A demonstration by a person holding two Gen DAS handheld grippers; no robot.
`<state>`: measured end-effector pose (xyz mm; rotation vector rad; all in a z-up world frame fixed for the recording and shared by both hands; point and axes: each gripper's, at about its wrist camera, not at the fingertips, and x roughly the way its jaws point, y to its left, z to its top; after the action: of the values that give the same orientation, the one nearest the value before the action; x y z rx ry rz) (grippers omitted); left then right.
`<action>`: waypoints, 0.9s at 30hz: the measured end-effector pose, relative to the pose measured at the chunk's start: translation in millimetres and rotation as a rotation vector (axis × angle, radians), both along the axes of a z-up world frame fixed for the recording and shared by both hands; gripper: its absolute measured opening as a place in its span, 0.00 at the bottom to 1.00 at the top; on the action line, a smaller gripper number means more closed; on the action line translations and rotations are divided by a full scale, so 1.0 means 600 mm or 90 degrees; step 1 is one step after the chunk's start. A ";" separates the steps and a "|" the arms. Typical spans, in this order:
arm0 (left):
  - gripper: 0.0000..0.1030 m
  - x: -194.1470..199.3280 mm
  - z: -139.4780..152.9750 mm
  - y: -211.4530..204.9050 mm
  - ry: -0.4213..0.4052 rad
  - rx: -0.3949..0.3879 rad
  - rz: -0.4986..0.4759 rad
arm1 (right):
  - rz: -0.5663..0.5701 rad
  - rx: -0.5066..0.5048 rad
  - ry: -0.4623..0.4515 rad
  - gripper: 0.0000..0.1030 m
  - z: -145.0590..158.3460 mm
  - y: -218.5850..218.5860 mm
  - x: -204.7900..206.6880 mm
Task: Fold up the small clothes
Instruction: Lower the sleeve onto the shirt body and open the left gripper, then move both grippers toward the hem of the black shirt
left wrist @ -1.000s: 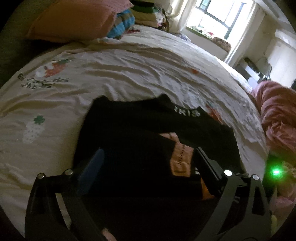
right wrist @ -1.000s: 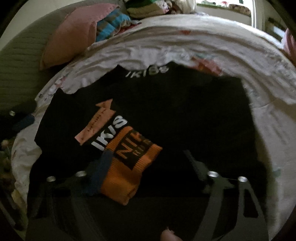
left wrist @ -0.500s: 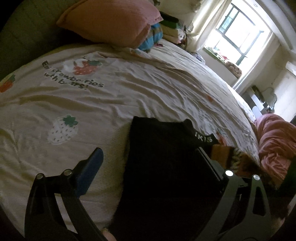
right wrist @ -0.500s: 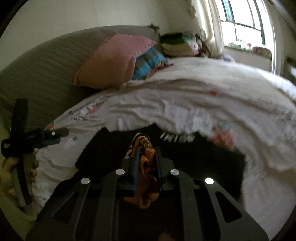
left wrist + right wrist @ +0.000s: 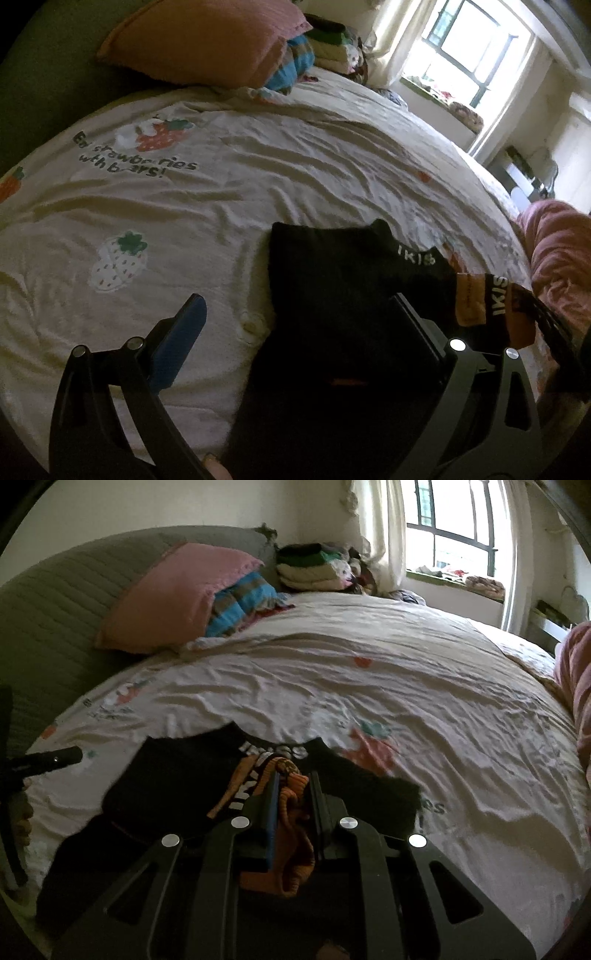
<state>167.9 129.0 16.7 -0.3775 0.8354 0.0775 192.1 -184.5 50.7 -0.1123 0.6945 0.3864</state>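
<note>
Daylight from a far window falls across a wide bed [image 5: 388, 686] under a rumpled cream strawberry-print sheet, where a small black garment with white lettering [image 5: 343, 280] lies spread at the near edge. The right gripper [image 5: 291, 794] has just closed its jaws on the garment's orange ribbed cuff [image 5: 291, 853], raised above the black cloth, which lies beneath and to its left. The left gripper [image 5: 291, 325], jaws wide apart and holding nothing, hovers over the garment's left edge, so the right hand seems placed to carry the cuff leftward across the body.
</note>
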 end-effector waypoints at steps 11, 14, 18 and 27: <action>0.89 0.034 -0.035 -0.069 0.028 0.040 -0.064 | -0.030 -0.056 0.014 0.14 -0.044 -0.009 0.000; 0.89 0.044 -0.046 -0.086 0.037 0.049 -0.078 | -0.038 -0.065 0.022 0.14 -0.055 -0.014 0.002; 0.82 0.053 -0.060 -0.105 0.047 0.064 -0.095 | -0.050 -0.069 0.030 0.14 -0.066 -0.021 0.003; 0.56 0.061 -0.076 -0.121 0.063 0.076 -0.126 | -0.086 -0.070 0.026 0.28 -0.067 -0.030 -0.001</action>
<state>204.4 56.5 -28.8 -0.1775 0.9568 -0.0383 191.5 -202.2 10.2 -0.1617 0.7595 0.2213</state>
